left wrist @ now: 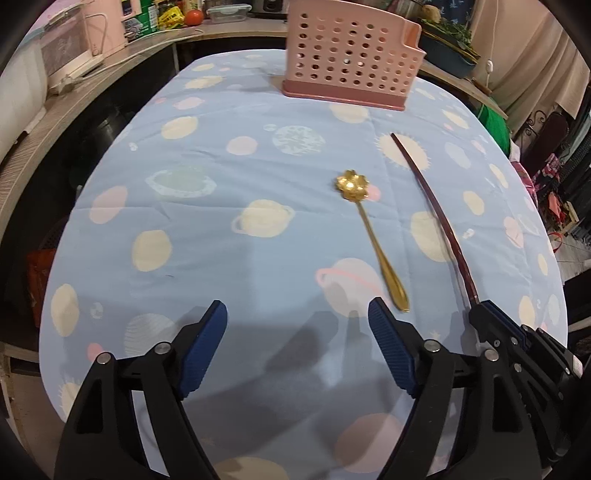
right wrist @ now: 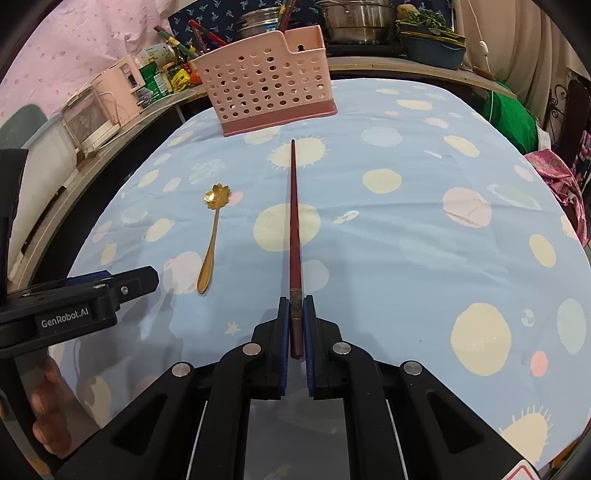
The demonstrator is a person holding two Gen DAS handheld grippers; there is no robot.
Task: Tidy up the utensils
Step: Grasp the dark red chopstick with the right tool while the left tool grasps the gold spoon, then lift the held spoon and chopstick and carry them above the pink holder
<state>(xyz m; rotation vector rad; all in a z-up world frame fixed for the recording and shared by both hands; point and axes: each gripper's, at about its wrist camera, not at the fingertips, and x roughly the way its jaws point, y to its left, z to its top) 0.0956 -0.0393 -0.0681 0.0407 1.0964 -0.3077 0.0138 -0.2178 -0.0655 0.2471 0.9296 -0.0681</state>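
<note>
My right gripper (right wrist: pixel 296 301) is shut on the thick end of dark red chopsticks (right wrist: pixel 294 221), which point forward over the table towards a pink perforated utensil basket (right wrist: pixel 266 83). In the left wrist view the chopsticks (left wrist: pixel 432 210) run from the right gripper (left wrist: pixel 480 308) at the right. A gold spoon with a flower-shaped bowl (left wrist: pixel 373 236) lies on the cloth just ahead of my open, empty left gripper (left wrist: pixel 297 314). The spoon (right wrist: pixel 212 240) lies left of the chopsticks in the right wrist view. The basket (left wrist: pixel 351 55) stands at the far end of the table.
The table has a light blue planet-print cloth (left wrist: pixel 221 184). A wooden counter (left wrist: pixel 92 85) with appliances and food packs runs along the left and back. Metal pots (right wrist: pixel 354 18) and a planter (right wrist: pixel 432 40) stand behind the basket. Green and pink fabric (right wrist: pixel 517 118) lies off the right edge.
</note>
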